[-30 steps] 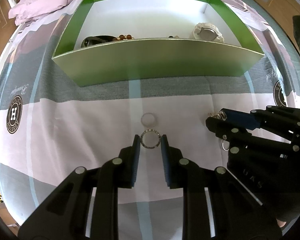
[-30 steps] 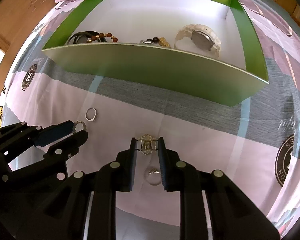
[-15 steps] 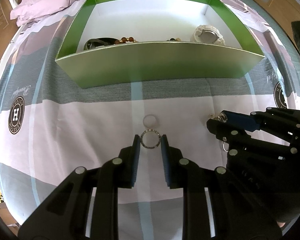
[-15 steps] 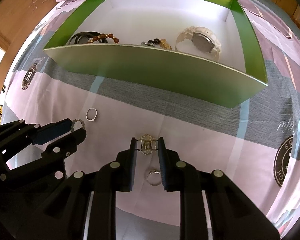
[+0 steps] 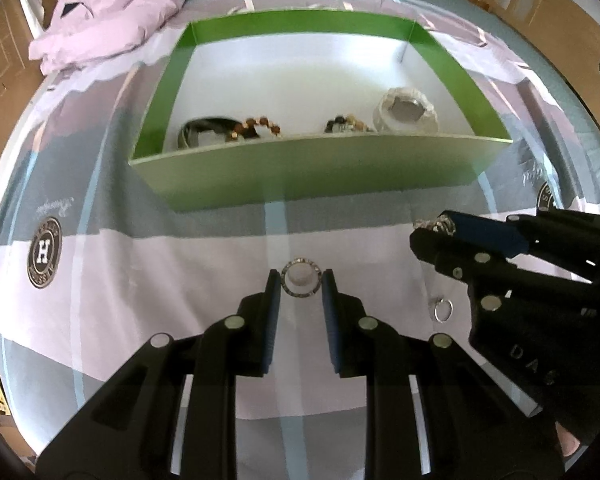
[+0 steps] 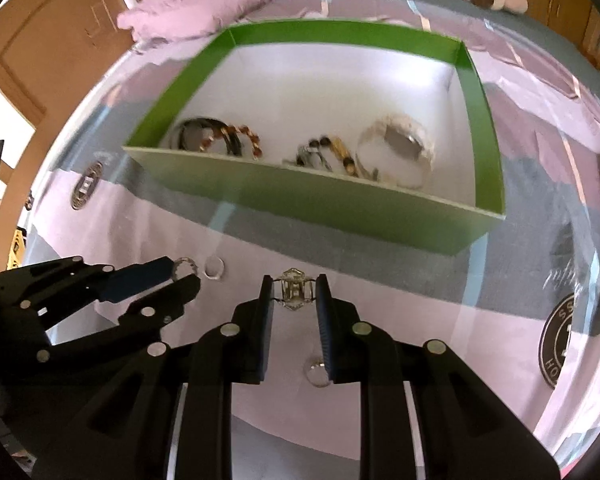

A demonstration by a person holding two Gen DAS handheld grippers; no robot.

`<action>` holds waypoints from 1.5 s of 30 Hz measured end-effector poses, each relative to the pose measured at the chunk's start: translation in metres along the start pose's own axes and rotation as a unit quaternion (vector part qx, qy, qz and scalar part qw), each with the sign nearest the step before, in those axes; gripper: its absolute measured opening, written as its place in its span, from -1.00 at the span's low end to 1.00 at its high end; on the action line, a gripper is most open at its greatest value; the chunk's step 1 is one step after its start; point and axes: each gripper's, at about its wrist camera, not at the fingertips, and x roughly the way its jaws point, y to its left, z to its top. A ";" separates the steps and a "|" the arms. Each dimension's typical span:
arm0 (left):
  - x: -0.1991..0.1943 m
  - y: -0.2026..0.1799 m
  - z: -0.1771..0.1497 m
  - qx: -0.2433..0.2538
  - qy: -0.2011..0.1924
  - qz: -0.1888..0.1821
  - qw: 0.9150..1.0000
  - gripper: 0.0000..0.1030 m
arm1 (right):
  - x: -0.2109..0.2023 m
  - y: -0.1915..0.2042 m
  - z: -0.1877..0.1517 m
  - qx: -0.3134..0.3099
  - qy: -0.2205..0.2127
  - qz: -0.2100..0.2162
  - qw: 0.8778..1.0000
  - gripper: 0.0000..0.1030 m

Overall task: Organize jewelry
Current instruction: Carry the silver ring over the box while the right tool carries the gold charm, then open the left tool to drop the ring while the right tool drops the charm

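Both your grippers have risen off the pink-and-grey bedsheet since a second ago, so the carry has begun. Your left gripper fingers are clenched on the studded silver ring, and your right gripper clamps the squarish gold-and-silver ring. Two rings remain on the bed: a plain pale band and a thin silver hoop. Farther on, the green cardboard box appears to hold four pieces: dark strap, brown bead bracelet, mixed bead cluster, white watch.
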 end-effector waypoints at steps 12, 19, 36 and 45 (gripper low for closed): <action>-0.050 0.016 0.027 -0.004 -0.133 0.011 0.991 -0.60 | -0.059 -0.034 0.016 0.065 -0.145 0.056 0.986 -0.59; -0.029 0.043 0.073 -0.081 -0.147 -0.039 0.985 -0.60 | -0.041 -0.059 0.034 0.128 -0.134 0.056 0.981 -0.59; -0.001 0.047 0.070 -0.093 -0.112 -0.038 0.989 -0.56 | -0.027 -0.050 0.042 0.132 -0.123 0.056 0.982 -0.59; -0.014 0.049 0.067 -0.101 -0.116 -0.057 0.986 -0.40 | -0.042 -0.054 0.039 0.138 -0.142 0.055 0.979 0.03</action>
